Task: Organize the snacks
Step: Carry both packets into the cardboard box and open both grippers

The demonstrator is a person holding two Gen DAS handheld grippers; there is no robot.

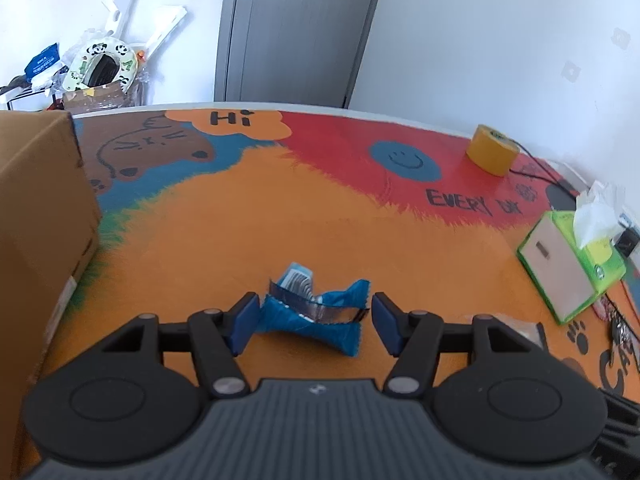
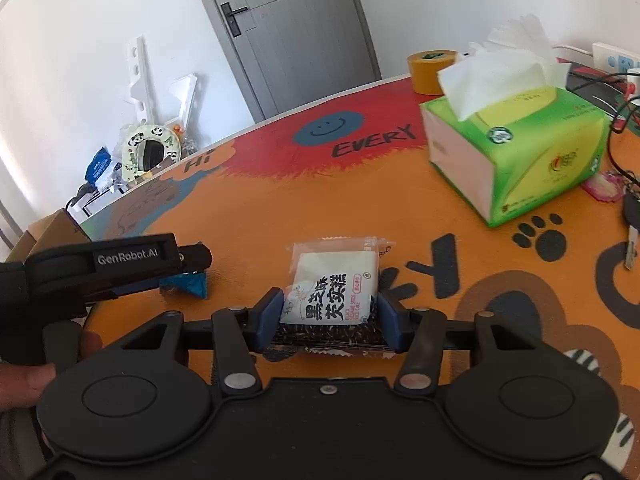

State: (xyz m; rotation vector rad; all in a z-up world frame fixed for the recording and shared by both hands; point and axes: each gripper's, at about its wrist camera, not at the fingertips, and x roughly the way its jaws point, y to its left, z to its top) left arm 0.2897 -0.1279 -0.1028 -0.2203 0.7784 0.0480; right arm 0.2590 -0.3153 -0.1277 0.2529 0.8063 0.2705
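Left gripper (image 1: 312,322): jaws spread, blue snack packet (image 1: 316,312) between pads, left pad touching wrapper, right pad apart.
Right gripper (image 2: 329,316): jaws pinching rice cake packet (image 2: 334,296) at both sides.
Both packets on orange part of table mat (image 1: 248,216), near side of green tissue box (image 2: 516,144).
Yellow tape roll (image 2: 430,66) behind tissue box.
Cardboard box (image 1: 36,216) at mat's left edge.

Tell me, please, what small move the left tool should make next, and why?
Probably close it. The left tool is open with the crumpled blue snack wrapper between its fingers; one finger looks to be touching it, the other apart. The right tool seems already shut on the black sesame rice cake packet.
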